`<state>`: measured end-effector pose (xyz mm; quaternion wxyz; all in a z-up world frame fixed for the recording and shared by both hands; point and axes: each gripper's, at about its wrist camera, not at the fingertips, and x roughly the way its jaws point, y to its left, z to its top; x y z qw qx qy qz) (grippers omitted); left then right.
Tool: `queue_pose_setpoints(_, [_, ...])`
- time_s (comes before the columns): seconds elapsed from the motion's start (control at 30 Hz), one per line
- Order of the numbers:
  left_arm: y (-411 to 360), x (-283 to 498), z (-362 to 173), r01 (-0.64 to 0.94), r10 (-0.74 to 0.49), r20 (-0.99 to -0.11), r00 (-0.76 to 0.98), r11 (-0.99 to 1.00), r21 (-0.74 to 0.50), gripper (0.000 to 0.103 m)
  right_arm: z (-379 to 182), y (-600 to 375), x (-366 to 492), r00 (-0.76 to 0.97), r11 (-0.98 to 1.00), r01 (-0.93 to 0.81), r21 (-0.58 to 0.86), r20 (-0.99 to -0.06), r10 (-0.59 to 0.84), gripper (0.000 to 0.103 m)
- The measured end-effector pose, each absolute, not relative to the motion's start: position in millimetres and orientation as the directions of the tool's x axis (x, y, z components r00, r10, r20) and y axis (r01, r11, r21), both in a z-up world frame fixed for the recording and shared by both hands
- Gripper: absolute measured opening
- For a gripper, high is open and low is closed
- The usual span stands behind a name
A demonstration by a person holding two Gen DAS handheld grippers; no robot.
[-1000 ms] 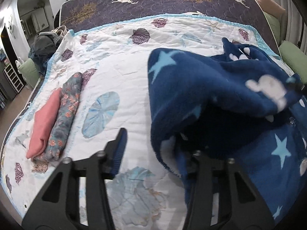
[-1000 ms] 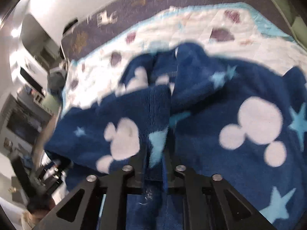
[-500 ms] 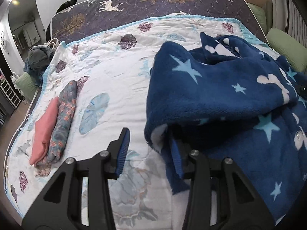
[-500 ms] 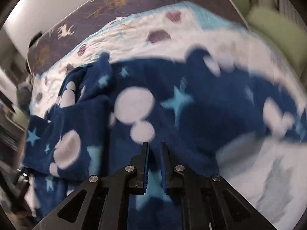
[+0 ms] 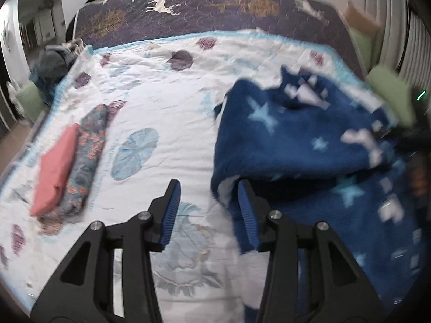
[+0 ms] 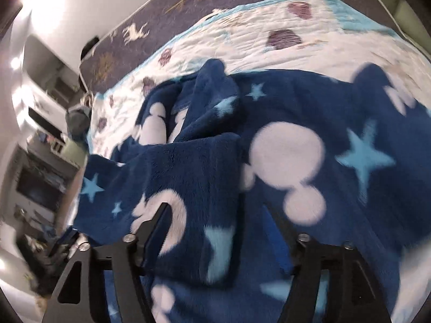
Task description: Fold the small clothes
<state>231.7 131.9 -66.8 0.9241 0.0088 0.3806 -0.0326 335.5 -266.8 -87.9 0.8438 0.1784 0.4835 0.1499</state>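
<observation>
Between our left gripper's [image 5: 206, 210] blue-padded fingers [image 5: 170, 210] we see only bare quilt [image 5: 167, 107]; they stand spread and grip nothing. Just right of the right-hand finger, touching or nearly touching its pad, lies the folded-over edge of the navy fleece garment [image 5: 291, 145], stars and white blobs on it, its pale lining showing at the lip.

Our right gripper [image 6: 221, 231] is likewise released, fingers [image 6: 159, 223] wide apart; a doubled flap of the same fleece [image 6: 194, 177] lies between and ahead of them, unpinched as far as we can judge. Motion blur softens both views.

Beyond the flap the garment spreads broad across the quilt, bunched at its far edge. Well left of our left fingers sit a pink folded piece [image 5: 58, 169] and a floral folded piece [image 5: 87, 156], side by side and touching.

We judge one fold is laid and let go. To do the next well: take both layers at the lip, not the top layer alone; grip at matching corners with both hands; lift low, carry across evenly, and lay edges flush. Thick fleece will spring back, so press the crease before releasing.
</observation>
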Motion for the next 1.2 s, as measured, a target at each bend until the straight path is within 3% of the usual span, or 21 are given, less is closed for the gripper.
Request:
queue_pose_setpoints(0.07, [138.1,235.8,-54.6,0.062,-0.075,-0.678,0.731,0.997,-0.043,0.047,-91.6,-252.6,341.9,0.49,0.913,-0.121,0.39,-0.776,0.396,0.08])
queue_pose_setpoints(0.13, [138.5,255.1,-47.4,0.045,-0.048,-0.66,0.75,0.999,-0.022,0.047,-91.7,-240.5,342.6,0.509,0.932,-0.152,0.328,-0.783,0.358,0.078])
queue_pose_setpoints(0.2, [134.4,279.8,-48.6,0.037,-0.026,-0.662,0.749,0.999,0.002,0.047,-86.8,-232.8,344.4,0.528,0.946,-0.157,0.284,-0.785,0.323,0.026])
queue_pose_setpoints(0.23, [132.0,290.1,-50.2,0.036,-0.018,-0.667,0.745,0.999,0.013,0.047,-83.4,-232.7,343.6,0.532,0.949,-0.144,0.282,-0.786,0.314,0.012])
queue_pose_setpoints(0.33, [117.8,321.7,-59.1,0.042,0.013,-0.687,0.727,0.997,0.063,0.047,-53.2,-244.2,321.9,0.626,0.909,-0.194,0.368,-0.667,0.404,0.011])
queue_pose_setpoints(0.43, [101.1,340.1,-75.0,0.064,0.008,-0.719,0.695,0.995,0.073,0.047,-26.2,-269.2,298.5,0.714,0.923,-0.176,0.343,-0.601,0.359,0.011])
queue_pose_setpoints(0.5, [91.6,343.7,-87.3,0.082,0.006,-0.735,0.678,0.993,0.083,0.047,-27.9,-289.6,296.6,0.728,0.942,-0.115,0.316,-0.618,0.297,0.012])
queue_pose_setpoints(0.63, [83.6,340.4,-104.2,0.088,0.023,-0.749,0.663,0.99,0.108,0.047,-78.3,-313.7,311.6,0.597,0.947,-0.018,0.32,-0.756,0.267,0.014])
queue_pose_setpoints(0.8, [91.9,339.9,-103.7,0.077,0.053,-0.747,0.663,0.987,0.139,0.05,-92.7,-319.2,307.7,0.603,0.932,0.006,0.362,-0.745,0.285,0.021])
queue_pose_setpoints(0.93, [101.9,339.2,-108.0,0.015,0.17,-0.726,0.666,0.97,0.241,0.05,-79.6,-329.4,301.0,0.626,0.938,0.013,0.347,-0.734,0.263,0.025])
queue_pose_setpoints(1.03, [116.4,331.6,-101.7,-0.019,0.123,-0.743,0.658,0.989,0.147,0.05,-69.3,-336.3,292.7,0.639,0.938,0.031,0.344,-0.729,0.246,0.025])
queue_pose_setpoints(1.2, [93.2,304.1,-62.3,0.058,-0.008,-0.675,0.738,0.997,0.051,0.05,-71.6,-394.3,268.8,0.647,0.88,0.167,0.444,-0.723,0.241,0.026])
